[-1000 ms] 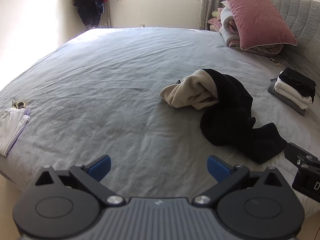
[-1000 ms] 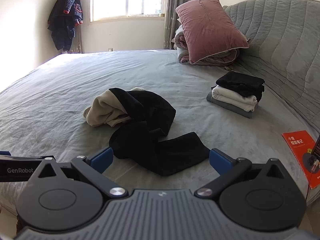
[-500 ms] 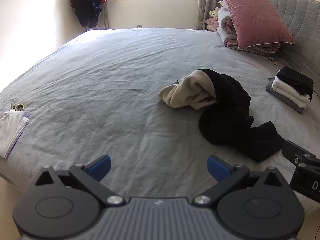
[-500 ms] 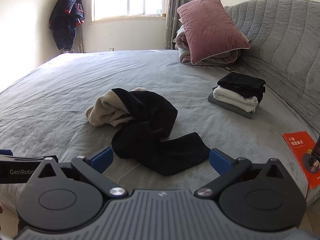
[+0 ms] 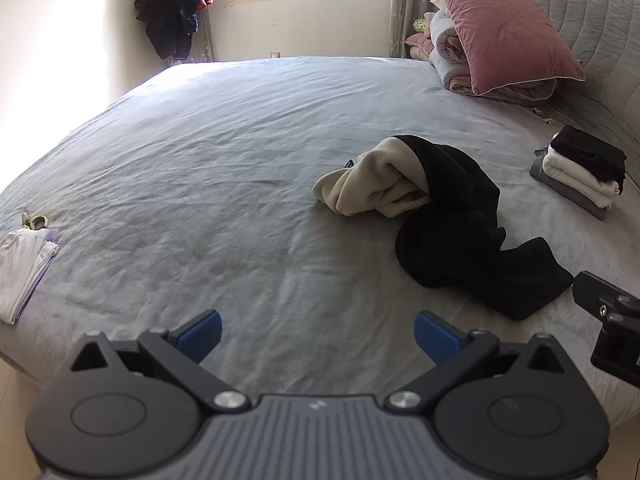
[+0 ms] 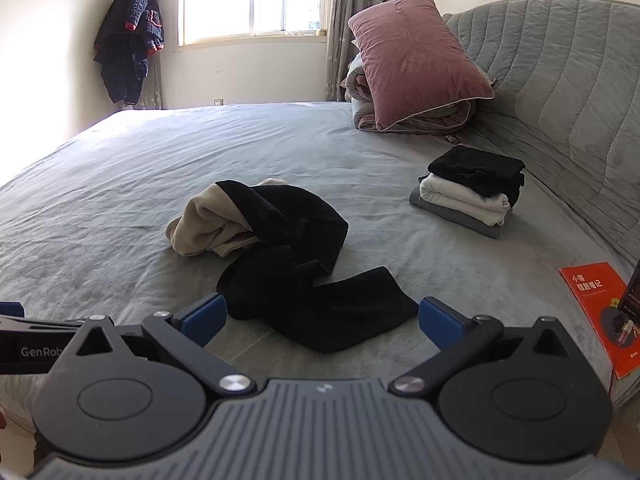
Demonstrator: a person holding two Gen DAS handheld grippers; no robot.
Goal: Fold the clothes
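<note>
A crumpled black garment [image 5: 472,240] lies on the grey bed [image 5: 224,160], tangled with a beige garment [image 5: 372,184]. Both show in the right wrist view too, the black one [image 6: 304,276] nearest and the beige one [image 6: 208,224] behind it. My left gripper [image 5: 318,336] is open and empty over the bed's near edge, left of the pile. My right gripper [image 6: 322,318] is open and empty just in front of the black garment's near end. A stack of folded clothes [image 6: 472,192] sits to the right near the headboard.
A pink pillow [image 6: 412,60] rests on a rolled quilt at the head of the bed. Folded white cloth [image 5: 22,264] lies at the bed's left edge. A red booklet [image 6: 600,312] lies at the right edge. A dark jacket [image 6: 128,40] hangs by the window.
Both grippers have moved slightly forward towards the garments, which now look a little closer. Both stay open. The clothes have not moved.
</note>
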